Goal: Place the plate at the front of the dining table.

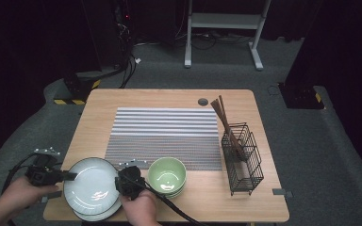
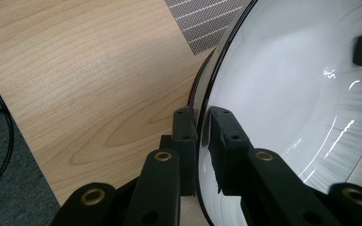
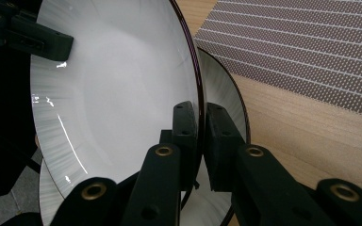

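Plate (image 1: pixel 94 184), top of a stack of 2 at the near left table edge, sits pinched on opposite rims: left gripper (image 1: pixel 70 176) clamps its left rim, right gripper (image 1: pixel 122 181) its right rim. Its lower plate (image 3: pixel 226 94) lies directly beneath. Beyond lie the green bowl (image 1: pixel 167 175) and striped mat (image 1: pixel 165 136).

Overhead light falls on the bench (image 1: pixel 179 101); the surrounding room is dark. Glare streaks the plate (image 2: pixel 287 94); close jaws blur.
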`<state>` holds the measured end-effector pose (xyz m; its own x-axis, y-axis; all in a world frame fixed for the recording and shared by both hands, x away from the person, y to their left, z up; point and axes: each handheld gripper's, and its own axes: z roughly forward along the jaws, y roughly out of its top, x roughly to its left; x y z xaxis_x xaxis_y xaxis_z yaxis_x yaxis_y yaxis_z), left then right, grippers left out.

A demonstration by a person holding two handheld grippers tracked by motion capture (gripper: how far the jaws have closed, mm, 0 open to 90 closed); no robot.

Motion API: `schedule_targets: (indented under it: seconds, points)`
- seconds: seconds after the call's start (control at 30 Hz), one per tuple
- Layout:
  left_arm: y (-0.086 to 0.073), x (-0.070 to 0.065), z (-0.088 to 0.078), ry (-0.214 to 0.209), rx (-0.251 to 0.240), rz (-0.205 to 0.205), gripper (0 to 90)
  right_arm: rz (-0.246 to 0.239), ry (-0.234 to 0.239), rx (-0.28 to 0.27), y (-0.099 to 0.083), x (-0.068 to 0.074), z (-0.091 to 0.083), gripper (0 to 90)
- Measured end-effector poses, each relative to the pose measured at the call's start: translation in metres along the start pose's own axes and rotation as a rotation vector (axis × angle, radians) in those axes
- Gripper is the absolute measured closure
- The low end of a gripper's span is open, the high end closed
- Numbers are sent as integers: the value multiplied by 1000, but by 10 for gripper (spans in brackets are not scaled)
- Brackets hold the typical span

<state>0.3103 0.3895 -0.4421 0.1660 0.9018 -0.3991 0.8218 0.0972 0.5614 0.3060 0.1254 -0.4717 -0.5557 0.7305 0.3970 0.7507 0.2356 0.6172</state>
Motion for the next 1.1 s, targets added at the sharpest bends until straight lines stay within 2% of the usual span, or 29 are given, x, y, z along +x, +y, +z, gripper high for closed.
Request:
schedule_targets:
  seconds: [0.37, 0.47, 1.1]
  points:
    - [4, -3, -3, -17, -32, 17, 798, -13, -20, -38, 2, 2, -7, 844]
    - [5, -7, -3, -29, -47, 5, 798, -14, -32, -40, 3, 2, -10, 844]
    - [20, -18, -25, -78, -153, 68, 799, -41, -57, -105, 14, 11, -31, 844]
